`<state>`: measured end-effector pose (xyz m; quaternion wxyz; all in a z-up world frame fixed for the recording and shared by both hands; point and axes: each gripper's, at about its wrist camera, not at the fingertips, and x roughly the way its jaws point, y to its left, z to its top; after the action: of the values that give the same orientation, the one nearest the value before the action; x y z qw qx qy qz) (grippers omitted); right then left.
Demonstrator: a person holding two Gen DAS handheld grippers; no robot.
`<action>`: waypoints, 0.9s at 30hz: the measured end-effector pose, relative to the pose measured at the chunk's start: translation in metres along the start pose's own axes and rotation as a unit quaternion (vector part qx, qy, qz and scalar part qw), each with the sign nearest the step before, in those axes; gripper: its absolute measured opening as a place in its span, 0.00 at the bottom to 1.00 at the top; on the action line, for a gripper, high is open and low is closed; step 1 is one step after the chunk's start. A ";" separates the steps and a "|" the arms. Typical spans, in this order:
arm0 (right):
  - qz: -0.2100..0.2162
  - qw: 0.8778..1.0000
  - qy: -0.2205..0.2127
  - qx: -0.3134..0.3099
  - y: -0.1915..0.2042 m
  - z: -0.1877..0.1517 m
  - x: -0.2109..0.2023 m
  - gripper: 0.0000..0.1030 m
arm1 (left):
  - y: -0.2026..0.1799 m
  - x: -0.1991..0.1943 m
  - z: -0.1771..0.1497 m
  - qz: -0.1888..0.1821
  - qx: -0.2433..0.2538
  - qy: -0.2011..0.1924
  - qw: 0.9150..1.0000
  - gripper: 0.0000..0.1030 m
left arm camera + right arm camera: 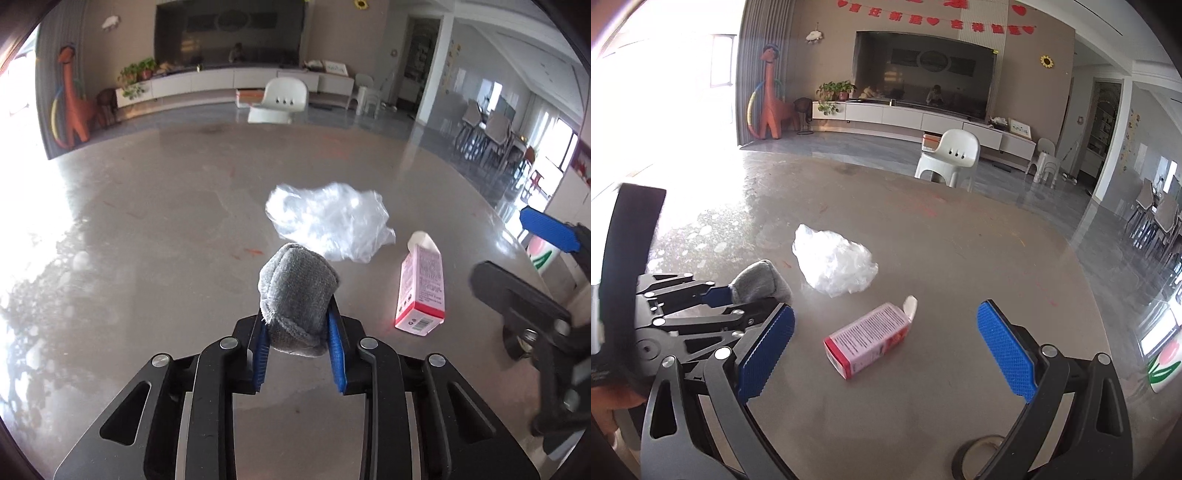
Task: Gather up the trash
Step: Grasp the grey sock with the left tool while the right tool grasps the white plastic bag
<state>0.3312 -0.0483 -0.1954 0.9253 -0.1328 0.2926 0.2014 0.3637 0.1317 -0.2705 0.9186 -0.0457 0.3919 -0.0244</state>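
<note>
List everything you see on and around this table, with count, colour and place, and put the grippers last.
Grey folded cloth: one, grey, pinched between the left gripper's fingers.
Crumpled clear plastic bag: one, translucent white, mid-table.
Pink and white carton: one, lying on its side, right of the cloth.
Grey table: one, glossy.
White plastic chair: one, beyond the table.
Left gripper: black, blue pads, shut on the cloth.
Right gripper: open, facing the carton.

Left tool (297, 325) clamped tight, angled downward; right tool (886, 350) spread wide, angled downward.
</note>
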 end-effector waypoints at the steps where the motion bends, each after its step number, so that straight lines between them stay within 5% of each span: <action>1: 0.002 1.000 0.000 -0.005 0.004 0.004 0.004 0.96 | 0.003 -0.003 0.000 0.005 0.000 -0.003 1.000 0.26; 7: 0.032 0.999 0.014 -0.015 0.025 0.028 0.041 0.96 | 0.030 -0.022 0.009 0.051 -0.011 -0.040 0.998 0.26; 17: 0.058 0.995 0.074 -0.018 0.045 0.045 0.112 0.95 | 0.047 -0.019 0.021 0.061 -0.031 -0.045 0.997 0.25; 18: 0.058 0.995 0.082 -0.024 0.047 0.044 0.117 0.77 | 0.047 -0.019 0.021 0.061 -0.032 -0.046 0.997 0.25; 19: 0.059 0.994 0.090 -0.031 0.049 0.041 0.121 0.50 | 0.047 -0.020 0.020 0.060 -0.032 -0.046 0.997 0.25; 20: 0.059 0.993 0.091 -0.036 0.051 0.040 0.121 0.50 | 0.046 -0.021 0.020 0.058 -0.033 -0.047 0.997 0.25; 22: 0.070 0.993 0.092 -0.039 0.052 0.042 0.117 0.35 | 0.048 -0.026 0.018 0.058 -0.031 -0.050 0.997 0.25; 27: 0.070 0.995 0.061 -0.022 0.041 0.045 0.074 0.30 | 0.050 -0.043 0.009 0.054 -0.031 -0.056 0.996 0.25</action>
<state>0.3898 0.0261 -0.2092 0.8862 -0.1442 0.3525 0.2636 0.3411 0.1856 -0.2388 0.9371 -0.0545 0.3423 0.0405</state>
